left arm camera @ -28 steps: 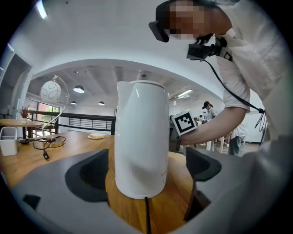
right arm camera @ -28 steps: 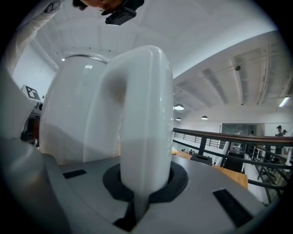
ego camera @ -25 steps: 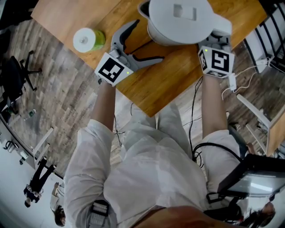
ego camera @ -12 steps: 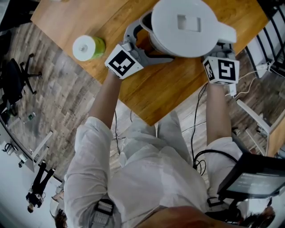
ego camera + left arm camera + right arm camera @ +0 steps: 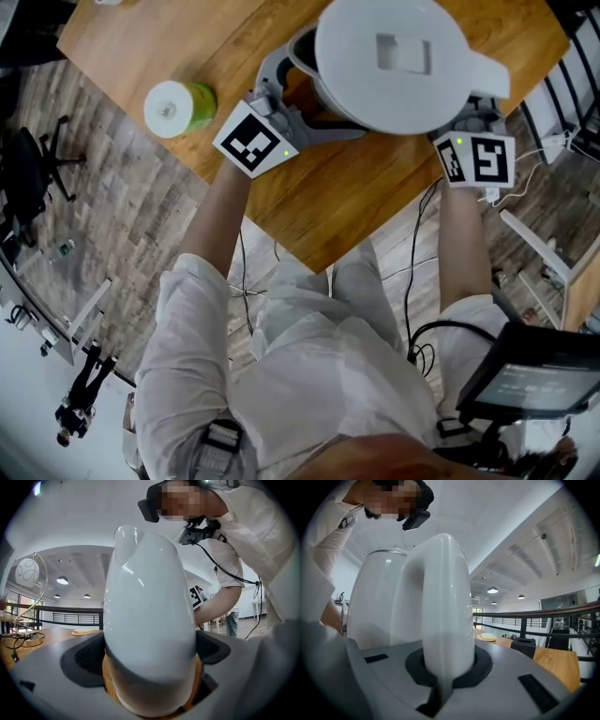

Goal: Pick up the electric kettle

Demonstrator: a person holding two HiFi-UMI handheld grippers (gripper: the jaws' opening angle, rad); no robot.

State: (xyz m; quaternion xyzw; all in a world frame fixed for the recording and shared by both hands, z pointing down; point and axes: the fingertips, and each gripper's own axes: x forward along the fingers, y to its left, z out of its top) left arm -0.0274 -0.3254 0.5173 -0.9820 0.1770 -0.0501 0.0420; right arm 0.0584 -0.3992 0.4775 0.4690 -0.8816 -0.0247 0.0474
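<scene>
The white electric kettle (image 5: pixel 394 56) is over the wooden table (image 5: pixel 356 206) at the far edge of the head view, its lid facing up. My right gripper (image 5: pixel 473 103) is shut on the kettle's handle (image 5: pixel 440 606), which fills the slot between its jaws. My left gripper (image 5: pixel 309 84) stands open and wide at the kettle's spout side, with the rounded body (image 5: pixel 147 620) between its jaws. Wood shows just under the kettle's base in the left gripper view. Whether the base rests on the table is hidden.
A green tub with a white lid (image 5: pixel 173 105) stands on the table to the left of my left gripper. The table's near corner (image 5: pixel 319 246) points at the person. White cables (image 5: pixel 525 159) hang off to the right, and an office chair (image 5: pixel 28 169) stands on the floor at left.
My left gripper has moved right, from beside the kettle to around its spout side. The right gripper has kept its hold on the handle.
</scene>
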